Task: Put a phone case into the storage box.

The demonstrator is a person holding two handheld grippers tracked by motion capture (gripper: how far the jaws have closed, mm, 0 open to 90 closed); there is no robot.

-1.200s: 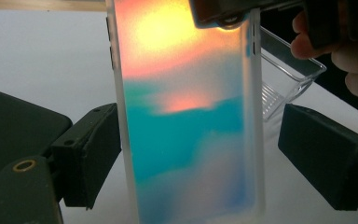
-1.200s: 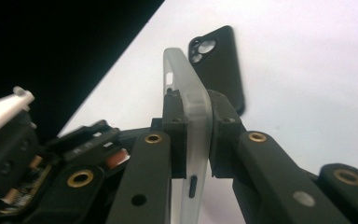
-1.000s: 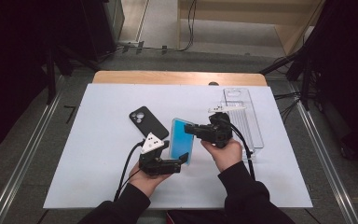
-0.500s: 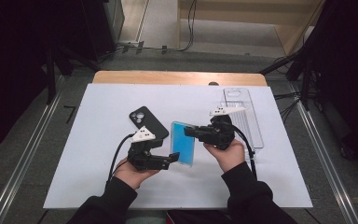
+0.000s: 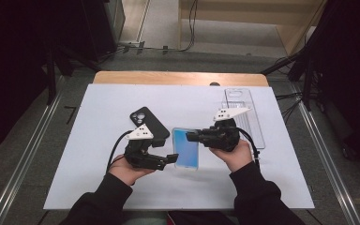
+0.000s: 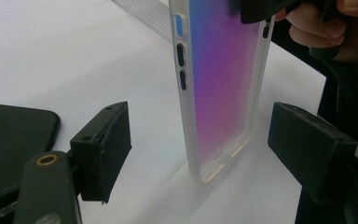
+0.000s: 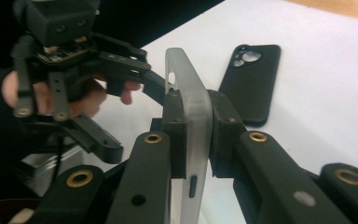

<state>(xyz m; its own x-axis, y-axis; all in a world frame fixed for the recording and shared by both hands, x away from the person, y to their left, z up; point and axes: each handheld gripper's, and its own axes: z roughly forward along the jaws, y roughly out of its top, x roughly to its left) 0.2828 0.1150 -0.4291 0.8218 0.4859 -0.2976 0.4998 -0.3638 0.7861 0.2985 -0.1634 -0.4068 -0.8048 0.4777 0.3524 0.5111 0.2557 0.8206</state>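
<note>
Right gripper (image 5: 193, 137): clamped on the frosted phone case (image 5: 186, 148), holding it on edge.
Phone case: just right of the black phone (image 5: 148, 123), above the desk (image 5: 93, 117).
Left gripper (image 5: 170, 160): jaws have just been closing, apart either side of the case's lower end, not touching.

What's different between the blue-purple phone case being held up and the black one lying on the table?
The translucent case has a frosted whitish rim and a blue-to-purple back; the black case is opaque and dark. The translucent case stands tilted on its lower end, pinched by the right tool; the black case lies flat, untouched, camera cutout facing up. The left tool brackets the translucent case with its pads apart from it. Both are phone cases of similar size.
</note>
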